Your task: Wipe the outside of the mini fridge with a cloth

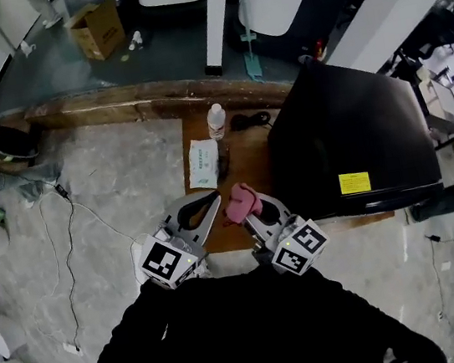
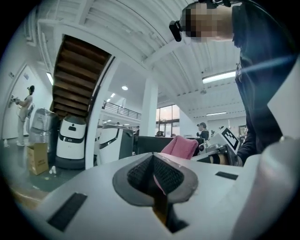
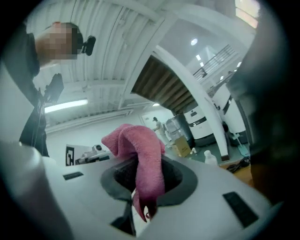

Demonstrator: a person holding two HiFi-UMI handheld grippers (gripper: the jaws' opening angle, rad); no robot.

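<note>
My left gripper [image 1: 210, 201] [image 2: 153, 172] sat low at 11 o'clock, its jaws pressed together with nothing caught between them. Just beside it at 1 o'clock, my right gripper [image 1: 251, 212] [image 3: 140, 185] had its jaws pinched shut on the pink cloth [image 1: 241, 202] [image 3: 134, 143] [image 2: 181, 146], which bunched up above the pads and trailed a thin end down between them. Under both tips lay the wooden tabletop [image 1: 246, 165]. On it at 12 o'clock lay a flat pale packet [image 1: 203, 164], with a clear bottle [image 1: 216, 120] standing just past it. The black mini fridge [image 1: 346, 129] stood on the tabletop at 2 o'clock, a yellow label [image 1: 354, 182] on its near edge, the cloth near it but not touching. Far off at 11 o'clock sat a cardboard box [image 1: 99, 27] on the dark floor
</note>
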